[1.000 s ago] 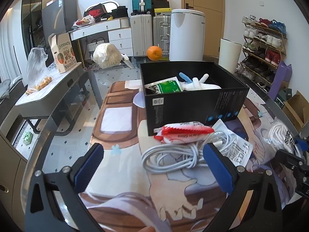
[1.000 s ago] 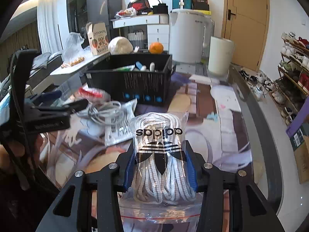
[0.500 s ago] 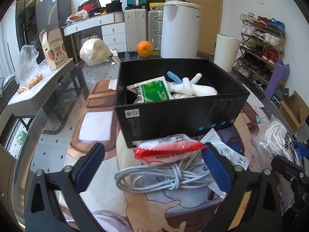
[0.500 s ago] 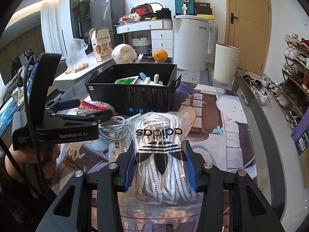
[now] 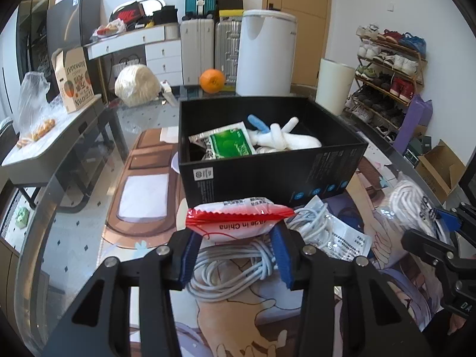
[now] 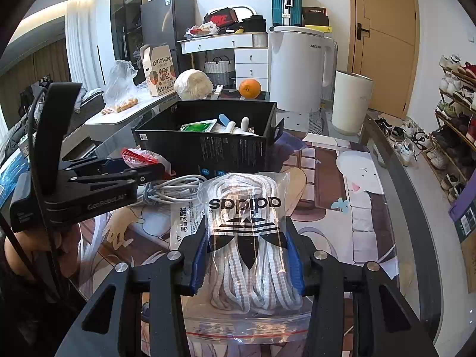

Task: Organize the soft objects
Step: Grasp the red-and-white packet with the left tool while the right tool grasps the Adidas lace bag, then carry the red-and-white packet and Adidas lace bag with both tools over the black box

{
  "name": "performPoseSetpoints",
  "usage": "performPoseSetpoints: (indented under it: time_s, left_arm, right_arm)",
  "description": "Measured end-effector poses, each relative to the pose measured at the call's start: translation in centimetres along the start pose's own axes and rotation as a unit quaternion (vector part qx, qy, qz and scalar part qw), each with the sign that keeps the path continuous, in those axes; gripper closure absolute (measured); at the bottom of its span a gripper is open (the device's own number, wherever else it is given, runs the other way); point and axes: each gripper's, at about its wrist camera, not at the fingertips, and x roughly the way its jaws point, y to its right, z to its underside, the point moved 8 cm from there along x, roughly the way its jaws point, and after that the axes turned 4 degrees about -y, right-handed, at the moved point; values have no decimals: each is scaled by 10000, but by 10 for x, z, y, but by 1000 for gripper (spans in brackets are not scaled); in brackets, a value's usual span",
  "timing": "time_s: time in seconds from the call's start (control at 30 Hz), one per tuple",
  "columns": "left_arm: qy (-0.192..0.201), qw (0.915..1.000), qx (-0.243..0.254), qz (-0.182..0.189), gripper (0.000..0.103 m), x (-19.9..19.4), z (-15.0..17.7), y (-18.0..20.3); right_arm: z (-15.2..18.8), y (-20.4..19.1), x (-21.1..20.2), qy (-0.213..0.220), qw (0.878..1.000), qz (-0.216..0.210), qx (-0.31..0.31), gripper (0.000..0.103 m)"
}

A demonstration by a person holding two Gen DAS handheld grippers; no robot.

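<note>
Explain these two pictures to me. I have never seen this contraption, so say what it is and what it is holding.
There is no robot here. A person holds a two-fingered black clamp in each hand, and a wide-angle camera on each looks along its fingers. One picture comes from the left gripper, whose jaws are closing around a red and white packet lying above a coiled white cable. The other comes from the right gripper, clamped on a clear bag of white laces. Both are on a glass table with a black box already holding soft things.
</note>
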Motion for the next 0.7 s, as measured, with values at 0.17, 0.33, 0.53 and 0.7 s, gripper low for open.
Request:
performPoseSetpoints:
  time_s: [0.17, 0.33, 0.53, 0.7]
  left_arm:
    - [194, 9998, 42, 81, 60, -13, 0, 0]
    - [335, 9993, 6, 153, 60, -27, -1, -5]
    - [459, 9986, -48, 275, 59, -42, -6, -9]
    - [622, 9975, -65, 342, 59, -53, -18, -11]
  right_arm:
    - [-2, -5, -2, 75, 10000, 0, -40, 58]
    - [-6, -11, -6, 131, 9999, -24, -75, 58]
    - [-17, -15, -12, 206, 9997, -32, -114, 58]
    - [-34, -19, -20, 284, 9993, -31, -257, 58]
